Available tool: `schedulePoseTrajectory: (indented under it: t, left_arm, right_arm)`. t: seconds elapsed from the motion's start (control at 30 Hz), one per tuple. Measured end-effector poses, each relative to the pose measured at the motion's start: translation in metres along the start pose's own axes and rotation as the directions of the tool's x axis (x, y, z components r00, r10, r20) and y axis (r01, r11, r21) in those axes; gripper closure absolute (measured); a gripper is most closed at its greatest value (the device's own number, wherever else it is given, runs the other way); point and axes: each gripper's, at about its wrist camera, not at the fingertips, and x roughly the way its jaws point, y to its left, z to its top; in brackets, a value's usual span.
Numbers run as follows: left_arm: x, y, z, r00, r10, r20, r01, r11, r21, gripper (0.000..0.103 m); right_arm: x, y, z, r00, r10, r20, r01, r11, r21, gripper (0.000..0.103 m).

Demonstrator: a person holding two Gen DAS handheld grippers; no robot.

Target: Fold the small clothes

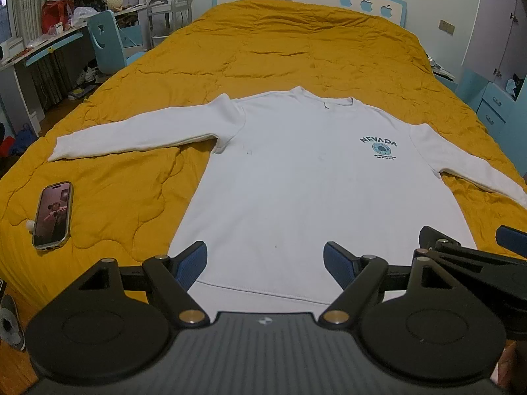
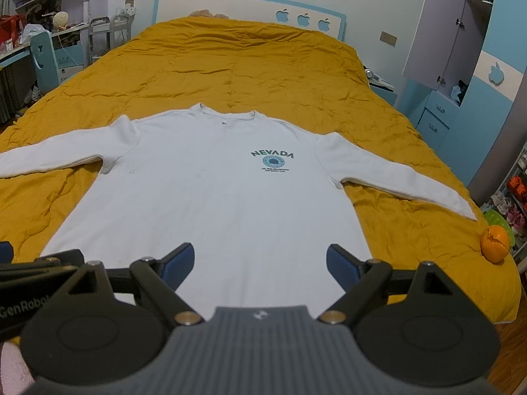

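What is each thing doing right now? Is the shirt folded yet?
White sweatshirt: flat, unfolded, both sleeves spread out, print up.
Phone: lying beside the sweatshirt, screen lit.
Orange: partly peeled, on the bed's edge.
Left gripper: jaws open, empty.
Right gripper: jaws open, empty.

A phone (image 1: 52, 215) lying screen-up on my mustard quilt (image 1: 296, 49) left of my left tongs, an orange (image 2: 494, 241) near the quilt's edge right of my right tongs, blue headboard (image 2: 250, 8) far ahead
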Motion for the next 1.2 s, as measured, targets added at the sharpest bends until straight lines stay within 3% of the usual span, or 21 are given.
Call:
schedulePoseTrajectory:
  t: [1.2]
  left_arm:
    - [-0.0040, -0.0018, 0.0019, 1.000, 0.004, 0.013, -0.004, 1.000, 0.004, 0.009]
  right_arm:
    - [-0.0050, 0.0017, -0.0002, 1.000, -0.013, 0.015, 0.013, 1.000, -0.011, 0.020]
